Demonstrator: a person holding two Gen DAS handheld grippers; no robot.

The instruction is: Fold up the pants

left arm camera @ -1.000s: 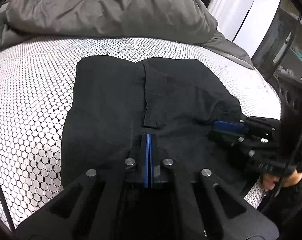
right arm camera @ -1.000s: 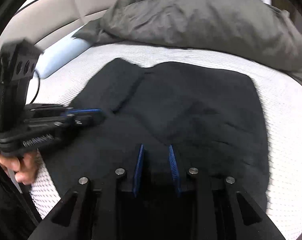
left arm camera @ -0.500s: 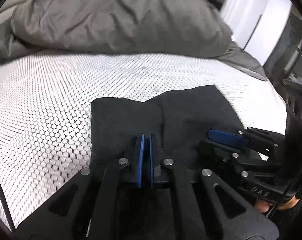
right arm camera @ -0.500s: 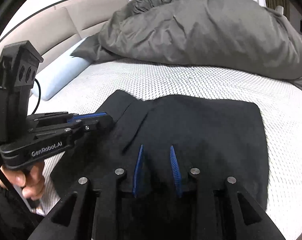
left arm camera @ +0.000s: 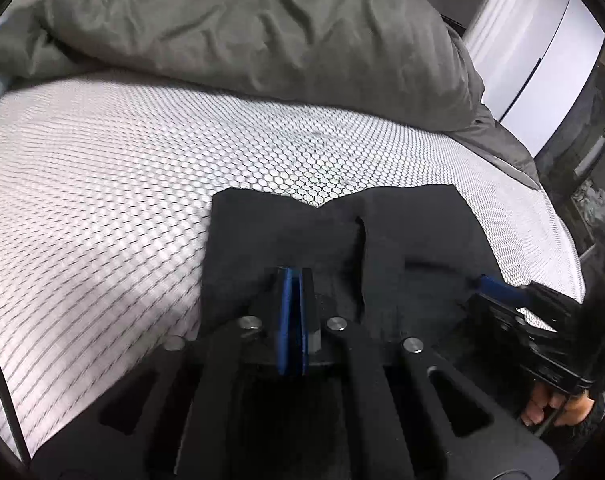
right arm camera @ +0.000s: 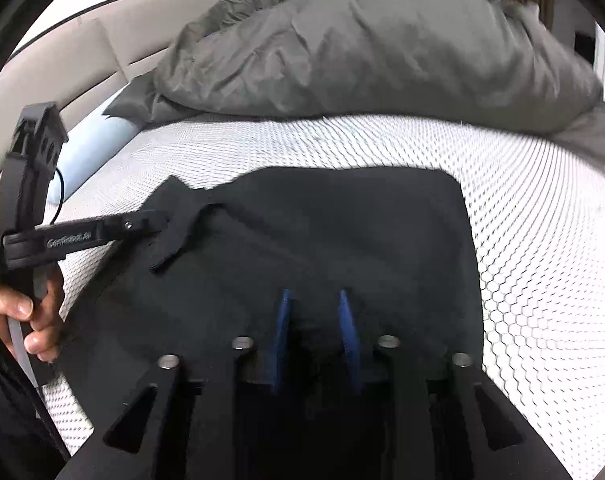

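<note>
- Left tongs [left arm camera: 293, 280] are pressed together; black cloth sits right at their blue pads [left arm camera: 287, 312], but whether a layer is pinched between them cannot be told
- Right tongs [right arm camera: 314, 312] stand apart and are opening, their blue pads [right arm camera: 346, 320] over the pants without pressing them
- The black pants [right arm camera: 322, 232] lie folded on the bed's white honeycomb-patterned mattress cover [left arm camera: 102, 200], near its front edge, with a narrow flap turned over on their left part
- A hand [right arm camera: 26, 312] grips the left tool's handle at the left edge of the right view
- A crumpled grey duvet [left arm camera: 242, 32] is heaped beyond the pants, well apart from them
- A pale blue pillow [right arm camera: 90, 148] lies by the beige headboard [right arm camera: 62, 60]
</note>
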